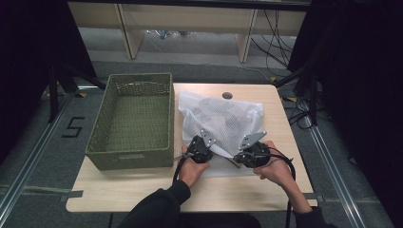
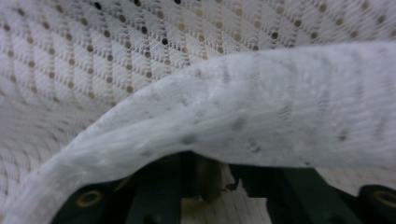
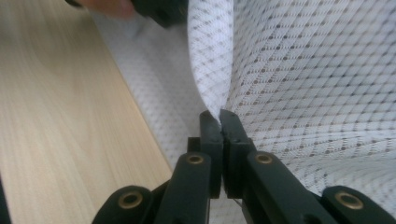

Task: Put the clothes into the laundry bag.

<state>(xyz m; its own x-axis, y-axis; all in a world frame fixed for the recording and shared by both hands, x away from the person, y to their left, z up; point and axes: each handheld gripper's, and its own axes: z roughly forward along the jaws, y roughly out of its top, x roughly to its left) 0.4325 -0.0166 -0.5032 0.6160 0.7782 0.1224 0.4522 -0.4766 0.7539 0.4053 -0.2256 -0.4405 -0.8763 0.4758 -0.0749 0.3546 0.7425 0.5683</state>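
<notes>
A white mesh bag (image 1: 223, 118) with something dark inside lies on the wooden table (image 1: 142, 190), right of a green woven basket (image 1: 128, 159). Both grippers are at the bag's near edge. My right gripper (image 1: 238, 156) points left, and in the right gripper view its jaws (image 3: 219, 116) are shut on a raised fold of the mesh bag (image 3: 303, 70). My left gripper (image 1: 210, 146) sits under the bag's near left corner. In the left gripper view a thick fold of the bag (image 2: 261, 107) drapes over my left gripper (image 2: 212, 175), whose jaws stand apart with bare wood between them and the tips covered.
The basket holds nothing and takes up the table's left side, its rim close to the bag. Bare wood (image 3: 60, 116) runs along the near edge in front of the hands. A round cable hole (image 1: 227, 95) lies beyond the bag, and shelving and cables stand farther back.
</notes>
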